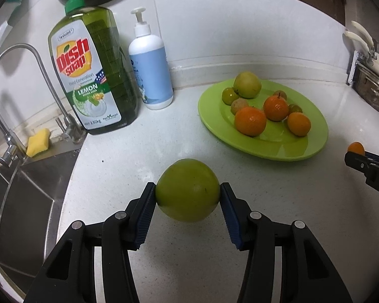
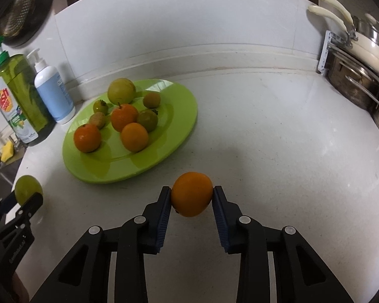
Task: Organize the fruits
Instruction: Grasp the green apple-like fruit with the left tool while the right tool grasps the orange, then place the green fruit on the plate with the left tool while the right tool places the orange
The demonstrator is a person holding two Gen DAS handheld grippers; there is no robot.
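My left gripper point(image 1: 187, 194) is shut on a large green fruit point(image 1: 187, 189) and holds it above the white counter, short of the plate. My right gripper point(image 2: 191, 197) is shut on an orange point(image 2: 191, 194), just in front of the plate's near rim. The green plate point(image 1: 278, 149) holds several fruits: three oranges, a large yellow-green apple point(image 1: 247, 85) and several small green-brown fruits. In the right wrist view the plate point(image 2: 139, 169) lies ahead to the left, and the left gripper with its green fruit point(image 2: 27, 189) shows at the far left.
A green dish soap bottle point(image 1: 93, 70) and a white pump bottle point(image 1: 150, 60) stand left of the plate by the wall. A steel sink point(image 1: 25, 189), tap and yellow sponge point(image 1: 39, 142) are at the left. Pots and pans point(image 2: 361, 58) stand at the right.
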